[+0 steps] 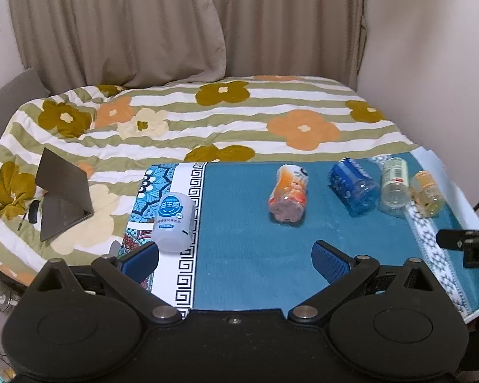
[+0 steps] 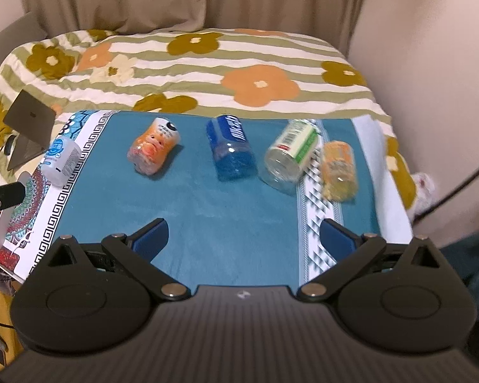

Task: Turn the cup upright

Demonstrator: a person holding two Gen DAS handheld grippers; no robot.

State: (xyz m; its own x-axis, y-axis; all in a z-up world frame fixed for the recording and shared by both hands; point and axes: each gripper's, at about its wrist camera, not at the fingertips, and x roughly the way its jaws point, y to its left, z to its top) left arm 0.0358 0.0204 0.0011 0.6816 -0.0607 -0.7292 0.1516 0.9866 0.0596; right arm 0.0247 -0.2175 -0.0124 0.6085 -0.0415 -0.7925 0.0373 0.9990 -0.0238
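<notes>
Several cut-bottle cups lie on their sides in a row on a teal mat [image 1: 249, 255] [image 2: 207, 204]. From left: a white cup with a blue logo [image 1: 173, 223] [image 2: 60, 160], an orange cup [image 1: 289, 194] [image 2: 153, 150], a blue cup [image 1: 353, 186] [image 2: 231, 146], a clear cup with a green label [image 1: 394, 185] [image 2: 290, 156] and a yellow-orange cup [image 1: 428, 193] [image 2: 339, 170]. My left gripper [image 1: 234, 257] is open and empty, its left finger just in front of the white cup. My right gripper [image 2: 244, 236] is open and empty, short of the row.
The mat lies on a bed with a flowered striped quilt [image 1: 207, 118] [image 2: 207, 63]. A half-open laptop [image 1: 62, 194] [image 2: 27, 129] stands on the quilt at the left. Curtains and a wall close the back and right. The other gripper's tip shows at each view's edge [image 1: 466, 242] [image 2: 3, 194].
</notes>
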